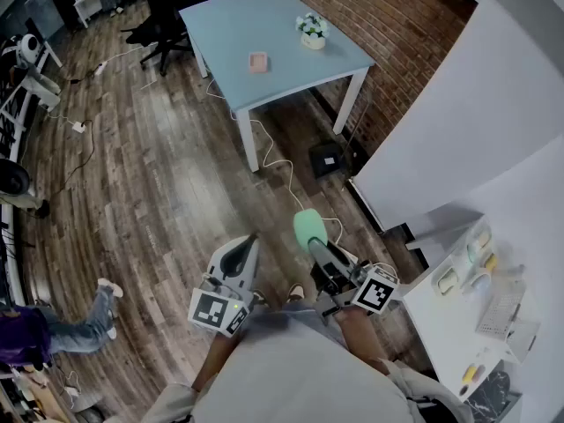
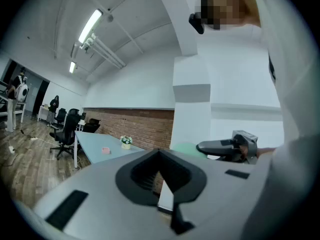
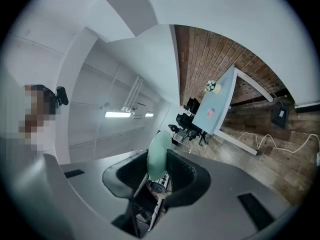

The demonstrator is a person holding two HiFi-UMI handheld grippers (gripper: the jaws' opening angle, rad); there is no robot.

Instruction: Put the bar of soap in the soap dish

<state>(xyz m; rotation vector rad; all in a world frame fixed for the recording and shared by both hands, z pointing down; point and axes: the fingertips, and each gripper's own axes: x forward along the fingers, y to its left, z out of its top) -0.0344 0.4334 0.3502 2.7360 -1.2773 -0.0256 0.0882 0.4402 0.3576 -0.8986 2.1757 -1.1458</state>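
while tight on soap (image 3: 158, 151), right tongs (image 3: 159, 163)

Ahead of you a light blue table (image 1: 291, 25) stands beside a brick wall (image 1: 397, 25), with a small pot of flowers (image 1: 312, 30) near its far edge. A white cable (image 1: 291, 176) trails over the wooden floor (image 1: 159, 174), and a black box (image 1: 327, 159) lies by the wall. To your right is a white table (image 1: 441, 315). At your left, a person's legs (image 1: 84, 320) stretch across the floor.
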